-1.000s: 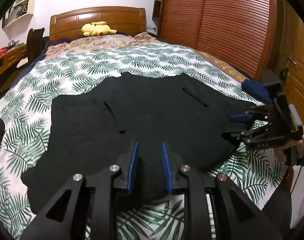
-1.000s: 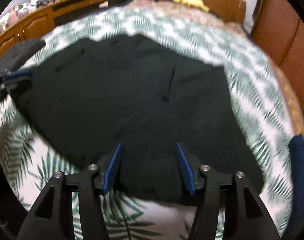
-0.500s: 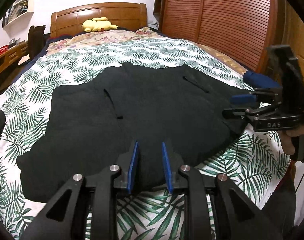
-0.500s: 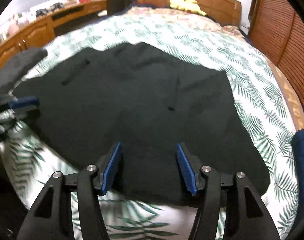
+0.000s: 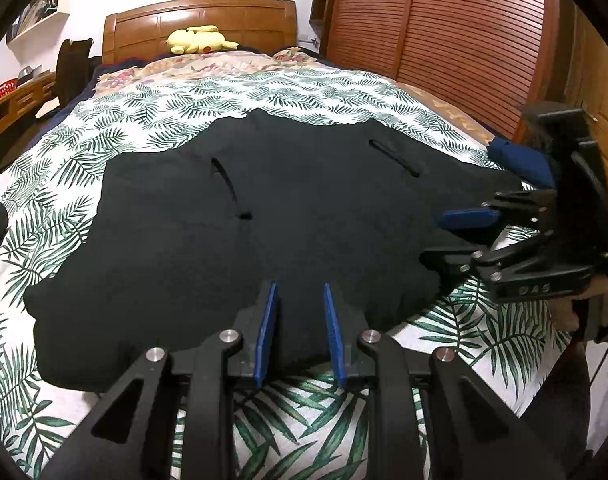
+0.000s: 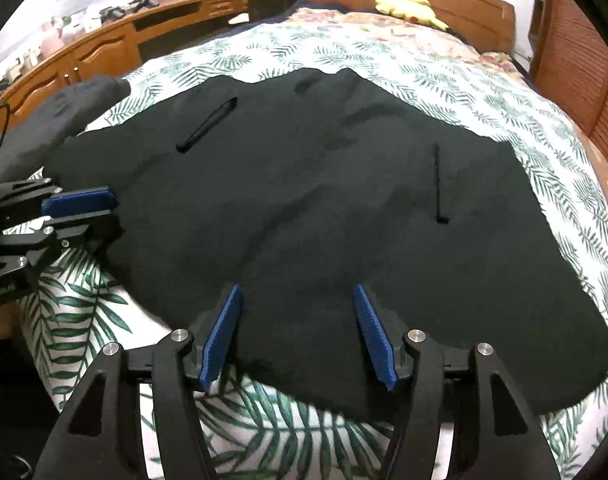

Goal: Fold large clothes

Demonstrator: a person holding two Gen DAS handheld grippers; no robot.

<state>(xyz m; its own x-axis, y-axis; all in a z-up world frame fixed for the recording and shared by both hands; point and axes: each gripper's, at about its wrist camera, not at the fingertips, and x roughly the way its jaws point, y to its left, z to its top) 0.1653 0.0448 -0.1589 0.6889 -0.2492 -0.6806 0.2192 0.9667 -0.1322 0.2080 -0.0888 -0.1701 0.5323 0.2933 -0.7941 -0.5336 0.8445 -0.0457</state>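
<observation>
While the right gripper (image 6: 297, 332) has swung across from a second ago, with the near hem now sharp between its blue ribbed pads (image 6: 221, 334), nothing is pinched: jaws set wide, unclenched, no cloth caught. Left gripper (image 5: 297, 330) unchanged, jaws narrowly parted, released, poised just above the near edge without gripping. Black garment (image 5: 263, 216) as before, spread flat across the middle of the bed, near hem toward both tools, far edge pointing at the headboard (image 5: 199, 20); no fold yet made, so apparently a pause for choosing fresh grasp points. Fabric matte, thick, softly napped, irregular in outline, with two slit pockets, one left (image 5: 223, 184) and one right (image 5: 394, 158). Beneath, a smooth quilt (image 5: 83, 168) printed with green palm fronds on white. Farther off, a yellow plush toy (image 5: 197, 38) by the polished headboard, slatted wardrobe doors (image 5: 444, 40) at right, and a folded blue cloth (image 5: 520, 158) on the right edge.
</observation>
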